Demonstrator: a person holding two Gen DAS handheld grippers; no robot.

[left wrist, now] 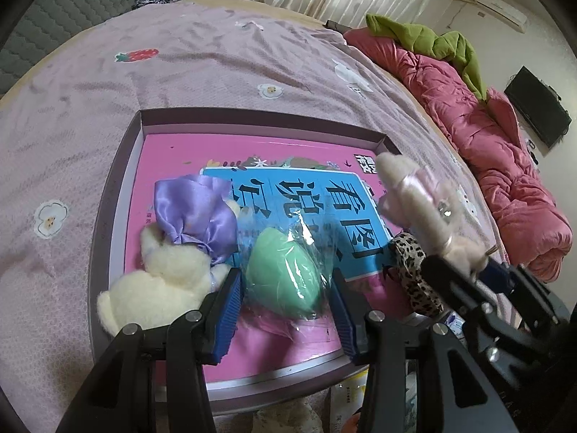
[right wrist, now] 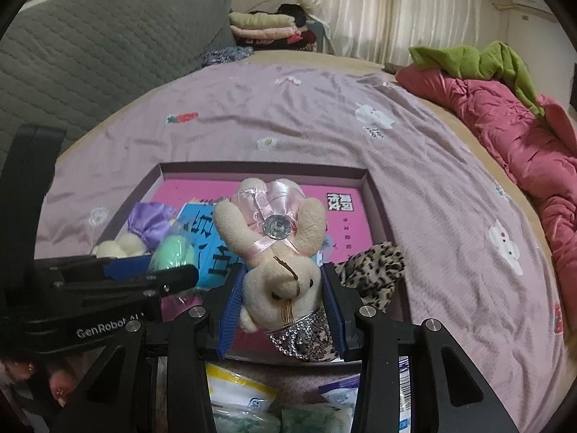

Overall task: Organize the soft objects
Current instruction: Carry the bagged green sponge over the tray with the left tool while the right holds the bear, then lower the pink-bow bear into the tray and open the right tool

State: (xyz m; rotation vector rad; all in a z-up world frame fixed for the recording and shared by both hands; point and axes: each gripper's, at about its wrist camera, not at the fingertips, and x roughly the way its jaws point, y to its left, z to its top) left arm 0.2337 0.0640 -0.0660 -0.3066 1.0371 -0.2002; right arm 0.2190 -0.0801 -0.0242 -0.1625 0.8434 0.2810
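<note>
A shallow box lined with a pink book sits on a lilac bedspread as the collecting place for soft things, with a cream rabbit in purple satin and a leopard-print cloth already inside. The left gripper pinches a wrapped green sponge low over the book, seemingly to set it down. The right gripper, jaws pressed on a pink-dressed rabbit at its head, holds it over the box's near edge.

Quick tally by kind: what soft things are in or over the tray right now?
Plush rabbits: 2, cream and pink-dressed
Green wrapped sponge: 1
Leopard-print fabric piece: 1
Total: 4
</note>
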